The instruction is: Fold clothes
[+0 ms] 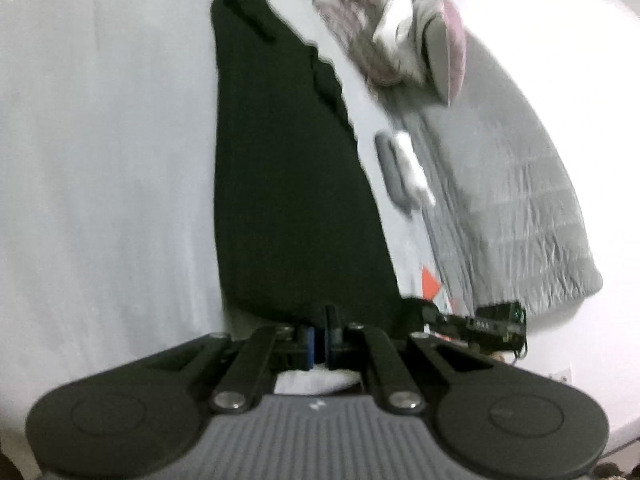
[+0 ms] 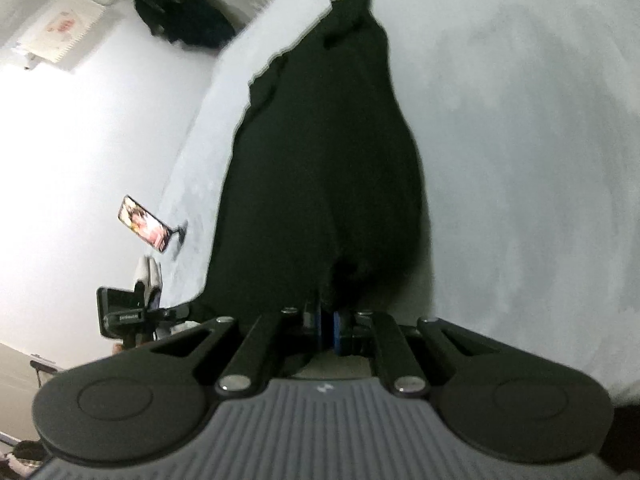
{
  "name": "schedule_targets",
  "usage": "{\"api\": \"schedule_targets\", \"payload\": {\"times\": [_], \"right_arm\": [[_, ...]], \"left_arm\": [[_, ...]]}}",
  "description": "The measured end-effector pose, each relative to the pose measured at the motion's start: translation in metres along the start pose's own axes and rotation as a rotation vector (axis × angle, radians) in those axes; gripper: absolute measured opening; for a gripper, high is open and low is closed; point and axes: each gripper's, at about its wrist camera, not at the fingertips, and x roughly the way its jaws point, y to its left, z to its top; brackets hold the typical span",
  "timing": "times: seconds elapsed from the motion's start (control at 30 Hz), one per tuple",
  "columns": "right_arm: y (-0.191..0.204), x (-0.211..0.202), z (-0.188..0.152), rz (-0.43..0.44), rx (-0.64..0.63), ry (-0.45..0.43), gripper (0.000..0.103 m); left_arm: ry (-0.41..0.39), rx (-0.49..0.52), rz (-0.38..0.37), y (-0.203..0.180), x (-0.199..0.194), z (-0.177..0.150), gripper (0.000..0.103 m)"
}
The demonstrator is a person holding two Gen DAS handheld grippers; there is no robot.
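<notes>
A fold seems under way, the black garment (image 1: 288,184) being pinched at its near edge by the closed left gripper (image 1: 319,340) and right gripper (image 2: 328,330), stretched long and dark over the white bed (image 1: 100,160), so an even carry-over is called for next.

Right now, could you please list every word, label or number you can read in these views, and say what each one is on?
None can be read.
Wall poster: red marks, too blurred.
Other gripper's body: small pale lettering, too small.
Phone: a picture, no legible text.
Left gripper and right gripper: a small white logo, no words.
</notes>
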Motion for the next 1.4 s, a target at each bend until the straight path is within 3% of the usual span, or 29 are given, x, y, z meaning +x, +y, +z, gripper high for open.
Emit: {"api": "schedule_targets", "payload": {"times": [0.3, 0.7, 1.0, 1.4], "right_arm": [[0.005, 0.004, 0.024, -0.019, -0.052, -0.121, 0.009], [-0.001, 0.024, 0.075, 0.031, 0.040, -0.225, 0.009], [-0.016, 0.048, 0.110, 0.003, 0.103, -0.257, 0.009], [-0.045, 0.066, 0.127, 0.007, 0.169, -0.271, 0.009]], "left_arm": [[-0.135, 0.032, 0.043, -0.008, -0.003, 0.029, 0.004], [-0.215, -0.074, 0.003, 0.005, 0.017, 0.070, 0.004], [-0.256, -0.122, 0.008, 0.015, 0.034, 0.100, 0.004], [-0.284, -0.200, 0.025, 0.048, 0.055, 0.121, 0.004]]}}
